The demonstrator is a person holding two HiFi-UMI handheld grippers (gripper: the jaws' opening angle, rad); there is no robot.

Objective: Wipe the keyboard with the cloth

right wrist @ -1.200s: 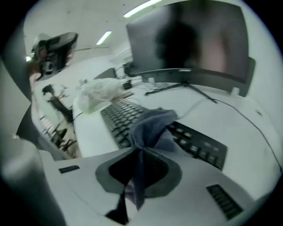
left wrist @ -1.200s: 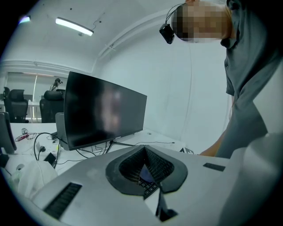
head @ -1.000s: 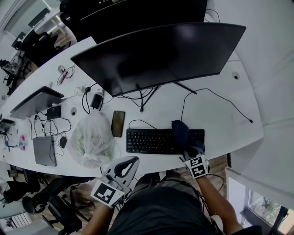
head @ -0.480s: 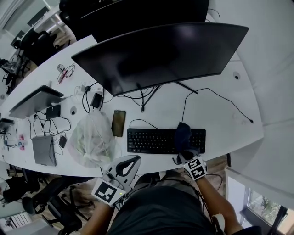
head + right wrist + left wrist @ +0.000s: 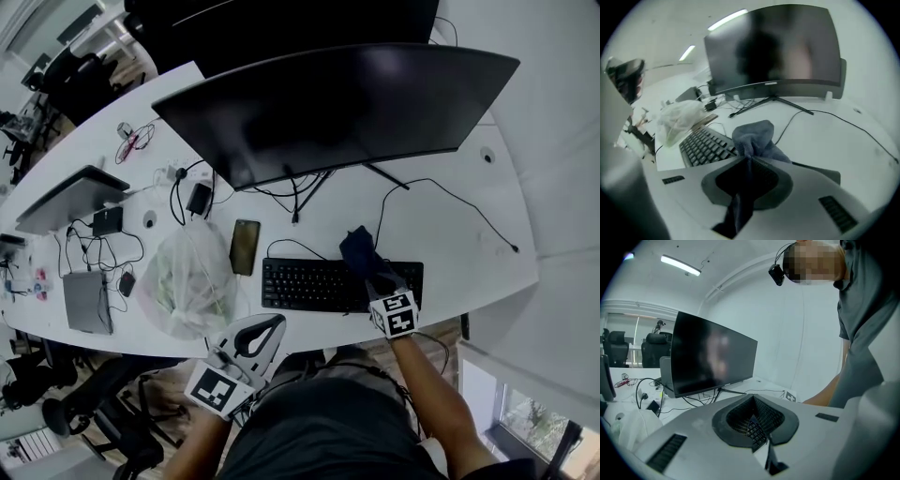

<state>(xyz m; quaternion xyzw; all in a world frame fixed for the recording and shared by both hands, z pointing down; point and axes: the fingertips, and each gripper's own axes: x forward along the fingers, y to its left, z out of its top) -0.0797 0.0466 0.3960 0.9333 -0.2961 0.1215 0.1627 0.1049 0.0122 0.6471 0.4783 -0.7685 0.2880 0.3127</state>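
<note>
A black keyboard lies near the front edge of the white desk. My right gripper is over the keyboard's right end, shut on a dark blue cloth. The cloth bunches up at the keyboard's far edge. In the right gripper view the cloth sticks out past the closed jaws of my right gripper, with the keyboard to the left. My left gripper hangs off the desk's front edge, left of the keyboard. Its jaws meet and hold nothing.
A wide curved monitor stands behind the keyboard, with a black cable running right. Left of the keyboard lie a phone and a clear plastic bag. A laptop, chargers and cables crowd the desk's left.
My right gripper has carried the cloth away from me, from the keyboard's right keys toward its far edge. The left gripper has stayed where it was.
</note>
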